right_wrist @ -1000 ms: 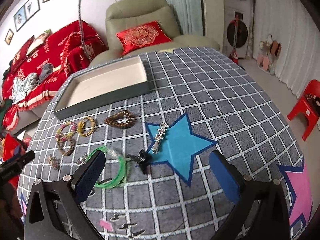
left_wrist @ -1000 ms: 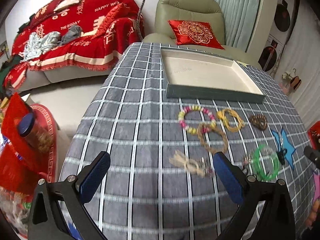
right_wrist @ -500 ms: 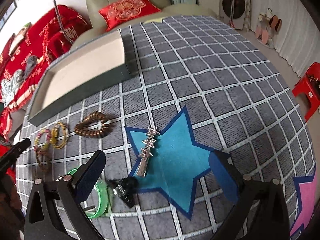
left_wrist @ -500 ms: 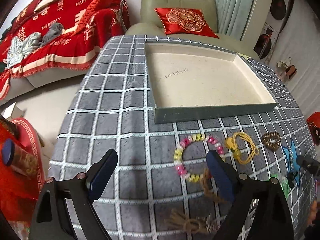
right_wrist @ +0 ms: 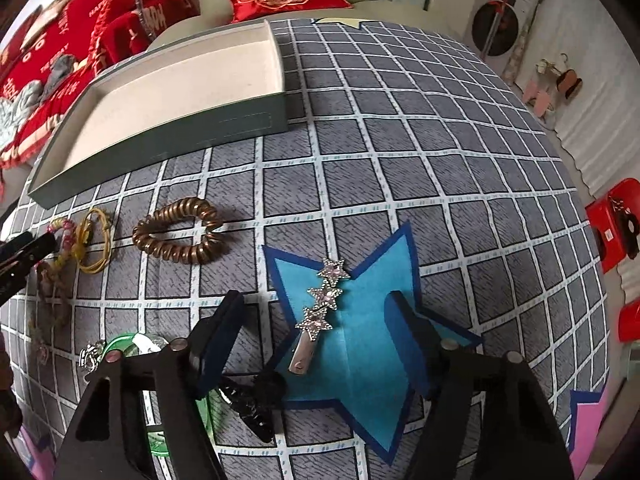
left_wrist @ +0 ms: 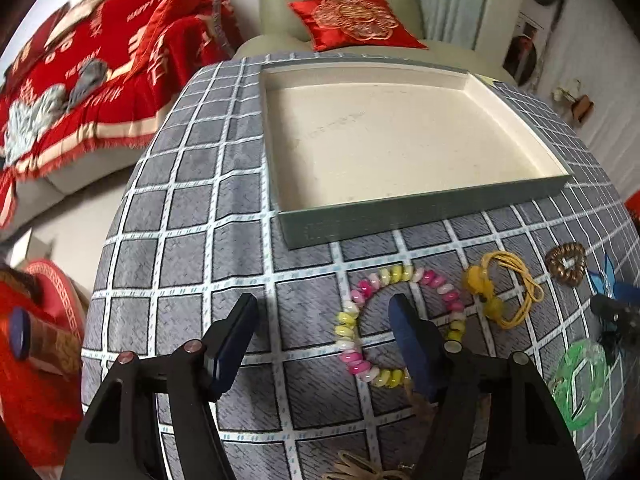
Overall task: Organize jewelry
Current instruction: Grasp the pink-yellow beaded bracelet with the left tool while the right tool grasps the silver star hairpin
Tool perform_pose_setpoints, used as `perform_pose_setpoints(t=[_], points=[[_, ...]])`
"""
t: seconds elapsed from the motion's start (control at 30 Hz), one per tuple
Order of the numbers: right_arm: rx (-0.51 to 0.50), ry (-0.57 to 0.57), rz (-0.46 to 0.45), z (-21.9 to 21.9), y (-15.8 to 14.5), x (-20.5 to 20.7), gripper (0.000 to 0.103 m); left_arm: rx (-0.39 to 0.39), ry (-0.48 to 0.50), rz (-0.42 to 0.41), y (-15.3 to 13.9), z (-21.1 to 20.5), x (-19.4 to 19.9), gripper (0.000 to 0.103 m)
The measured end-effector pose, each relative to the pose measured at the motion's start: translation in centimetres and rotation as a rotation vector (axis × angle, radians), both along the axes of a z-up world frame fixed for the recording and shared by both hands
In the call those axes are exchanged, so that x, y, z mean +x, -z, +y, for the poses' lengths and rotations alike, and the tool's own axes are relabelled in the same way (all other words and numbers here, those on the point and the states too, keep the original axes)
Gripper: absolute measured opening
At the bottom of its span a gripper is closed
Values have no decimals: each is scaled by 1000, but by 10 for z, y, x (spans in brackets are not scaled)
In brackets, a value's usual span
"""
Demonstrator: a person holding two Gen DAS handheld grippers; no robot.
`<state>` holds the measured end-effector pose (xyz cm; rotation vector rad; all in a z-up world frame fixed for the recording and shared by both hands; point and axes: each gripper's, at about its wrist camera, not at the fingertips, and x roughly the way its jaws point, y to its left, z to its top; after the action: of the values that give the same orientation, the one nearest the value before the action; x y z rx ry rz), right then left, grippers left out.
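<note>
My left gripper (left_wrist: 320, 320) is open, low over the checked cloth, its right finger over the pink and yellow bead bracelet (left_wrist: 376, 280). A yellow cord bracelet (left_wrist: 500, 288) and a bronze heart coil (left_wrist: 566, 266) lie to its right. The empty grey tray (left_wrist: 400, 216) stands just beyond. My right gripper (right_wrist: 316, 316) is open and straddles a silver star hair clip (right_wrist: 320, 308) lying on a blue felt star (right_wrist: 360, 344). A black claw clip (right_wrist: 252, 400) and a green bangle (right_wrist: 132, 344) lie under its left finger. The bronze heart coil (right_wrist: 176, 232) and tray (right_wrist: 168, 136) lie farther left.
A brown braided bracelet and a tassel piece (left_wrist: 360, 468) lie near the left gripper's base. A green bangle (left_wrist: 576, 380) lies at the right. The table's left edge drops to a red sofa (left_wrist: 80, 92). A green armchair with a red cushion (left_wrist: 352, 20) stands behind the tray.
Both grippers have moved forward and down toward the table. The left one has closed in on the bead bracelet, the right one on the star hair clip. Both stay open.
</note>
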<state>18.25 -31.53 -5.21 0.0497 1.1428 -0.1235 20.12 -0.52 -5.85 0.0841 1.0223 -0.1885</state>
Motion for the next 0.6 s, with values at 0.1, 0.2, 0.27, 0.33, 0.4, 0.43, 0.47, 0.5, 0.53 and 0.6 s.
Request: perform_pose_setpoints(t=[0.1, 0.2, 0.27, 0.33, 0.4, 0.43, 0.47, 0.5, 0.53, 0.6], points=[[6, -6, 2, 1, 0, -1, 71, 21, 7, -10, -1, -3, -1, 82], [7, -8, -1, 0, 0, -1, 58, 20, 27, -14, -2, -6, -4, 74], [7, -13, -5, -1, -1, -2, 50, 44, 36, -26, -4, -11, -6, 71], [8, -13, -7, 3, -3, -7, 40, 72, 49, -42, -5, -16, -10, 69], [10, -12, -13, 5, -3, -11, 22, 66, 67, -43, -6, -18, -11, 59], [11, -14, -16, 7, -4, -13, 22, 58, 76, -38, -6, -20, -11, 50], [10, -13, -20, 7, -4, -14, 22, 56, 81, -36, -7, -21, -11, 45], [12, -12, -24, 6, -3, -15, 22, 59, 87, -36, -7, -23, -12, 41], [17, -8, -31, 6, -3, -16, 22, 65, 95, -37, -8, -25, -13, 25], [32, 4, -38, 4, -3, -19, 22, 74, 100, -41, -8, -26, -13, 25]])
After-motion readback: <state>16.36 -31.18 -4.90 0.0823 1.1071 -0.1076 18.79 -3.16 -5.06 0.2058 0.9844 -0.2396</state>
